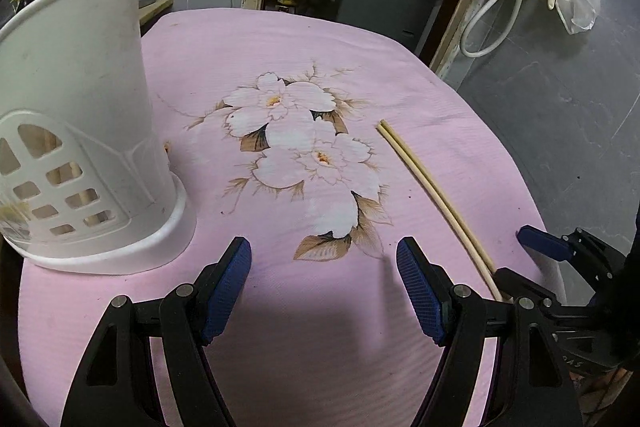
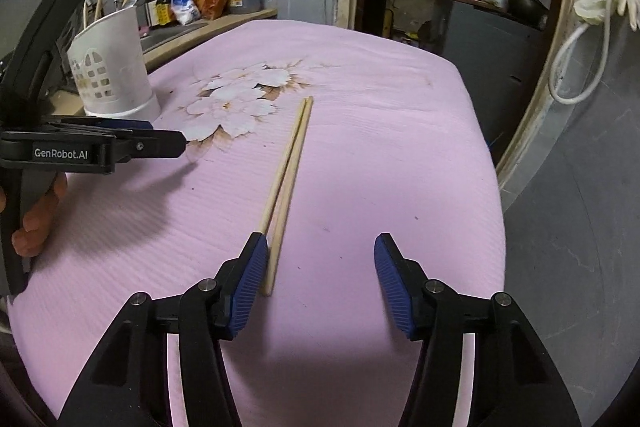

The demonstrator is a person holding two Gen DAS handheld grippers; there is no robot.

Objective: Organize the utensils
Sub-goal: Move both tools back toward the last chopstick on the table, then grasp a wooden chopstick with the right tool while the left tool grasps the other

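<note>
Right tongs (image 2: 320, 267) stand spread, nothing pinched; the chopsticks (image 2: 289, 173) lie flat on the pink cloth (image 2: 400, 167), near ends just inside the left pad, partly hidden behind it. Their long axis runs away from the tongs, tips close together. Left tongs (image 1: 324, 275) spread, empty. The white holder (image 1: 80, 115) stands to their left, its contents largely hidden.

Chopsticks' (image 1: 430, 183) near ends behind right tool (image 1: 532, 267)
</note>
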